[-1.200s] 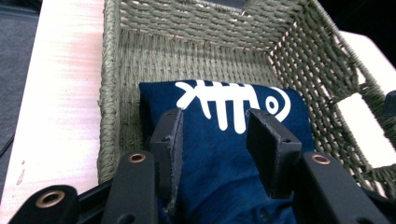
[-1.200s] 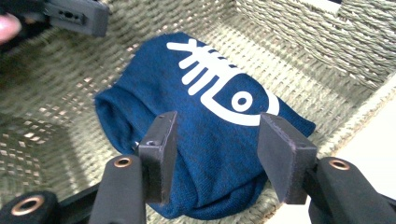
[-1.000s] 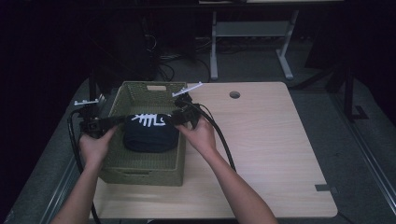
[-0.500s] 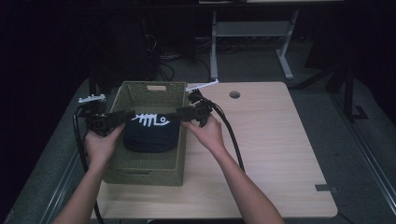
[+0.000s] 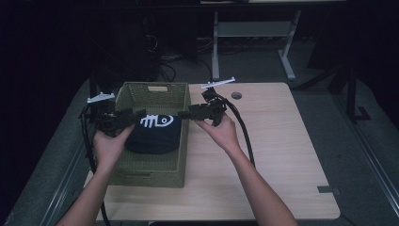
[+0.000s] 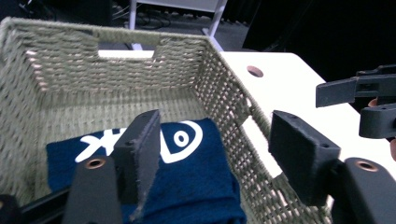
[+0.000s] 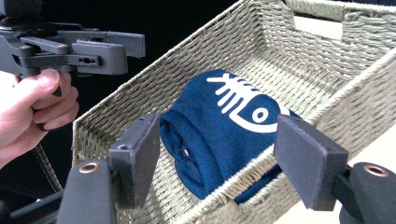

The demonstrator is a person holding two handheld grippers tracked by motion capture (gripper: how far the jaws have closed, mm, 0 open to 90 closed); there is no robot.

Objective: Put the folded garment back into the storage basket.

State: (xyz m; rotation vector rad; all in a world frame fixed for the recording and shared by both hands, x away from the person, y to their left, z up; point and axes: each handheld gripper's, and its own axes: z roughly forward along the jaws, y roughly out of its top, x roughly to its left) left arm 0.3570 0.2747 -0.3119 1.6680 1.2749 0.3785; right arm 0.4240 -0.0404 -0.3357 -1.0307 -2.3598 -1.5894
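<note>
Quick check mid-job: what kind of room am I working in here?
Likely a lab or recording workspace, not a home: a light wooden desk with a cable hole, a bare desk frame behind, and loose cables on the dark floor.

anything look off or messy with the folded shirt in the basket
Nothing stands out. The folded navy cloth with a white fish-bone print lies flat inside the olive woven basket, within its walls. Both tools, left and right, have just been opening and hold nothing; the pale wooden table shows no spill.
</note>
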